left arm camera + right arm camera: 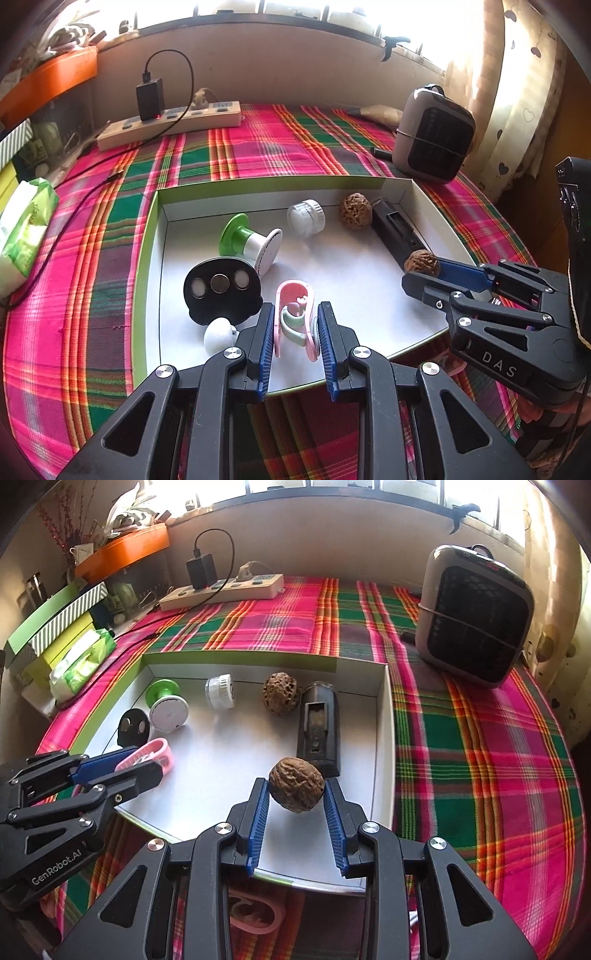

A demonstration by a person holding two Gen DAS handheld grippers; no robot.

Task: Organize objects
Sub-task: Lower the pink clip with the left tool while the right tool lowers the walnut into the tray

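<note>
Left gripper (295, 332) fingers clamped on pink clip (294, 317); right gripper (296, 805) fingers pinching smooth walnut (296, 785), both low over shallow box (280, 183). Already inside: rough walnut (280, 692), spool (251, 243), white cap (306, 217), black case (318, 731). Releases probably left. Right wall near; bare floor mid-box.

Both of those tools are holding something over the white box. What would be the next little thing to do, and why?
Probably open both and let go. The right tool grips a walnut low over the box floor, beside the black case; the left tool pinches the pink clip inside the box too. Both items seem to be where they belong.
</note>
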